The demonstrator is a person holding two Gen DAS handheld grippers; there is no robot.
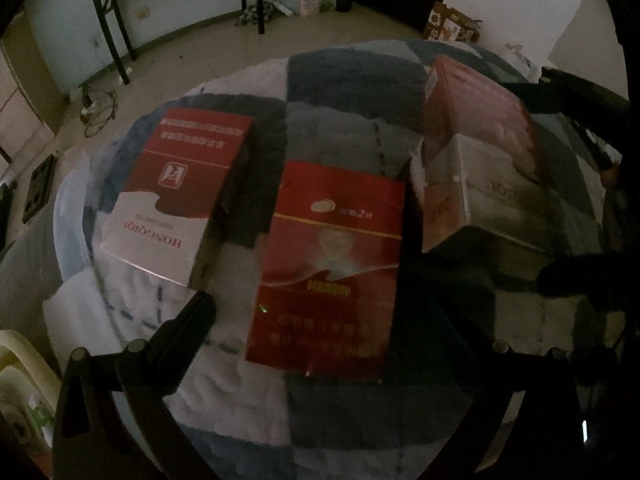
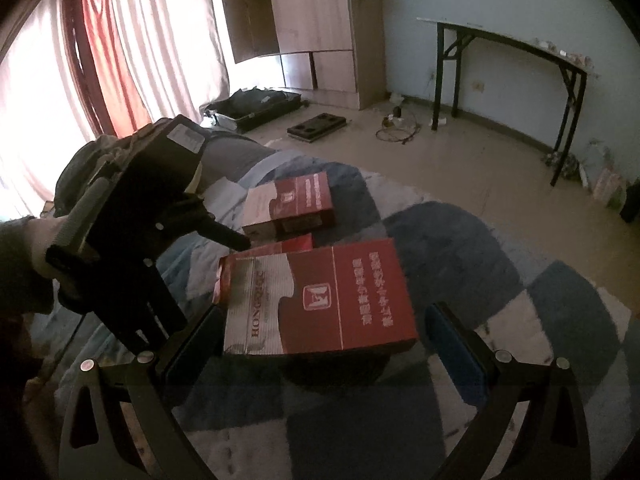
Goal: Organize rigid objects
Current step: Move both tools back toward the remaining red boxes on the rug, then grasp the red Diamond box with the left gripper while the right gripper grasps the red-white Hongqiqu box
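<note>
Three red-and-white cartons lie on a checked blanket [image 1: 352, 92]. In the left wrist view a Hongqiqu carton [image 1: 176, 192] lies at left, a red Diamond carton [image 1: 332, 268] in the middle and a third carton [image 1: 480, 168] at right. My left gripper [image 1: 360, 312] is open, its fingers on either side of the Diamond carton and apart from it. In the right wrist view my right gripper [image 2: 320, 332] is open around the near Hongqiqu carton [image 2: 320, 300], not touching it. The left gripper's body [image 2: 132, 216] shows at left, beside the far carton [image 2: 292, 204].
The blanket [image 2: 460, 248] covers a bed. Beyond it are the floor, a black-legged folding table [image 2: 512, 64], a wooden wardrobe [image 2: 312, 28], an open suitcase [image 2: 252, 106], cables [image 2: 396, 132] and curtains [image 2: 100, 52]. A cardboard box [image 1: 452, 24] stands past the bed.
</note>
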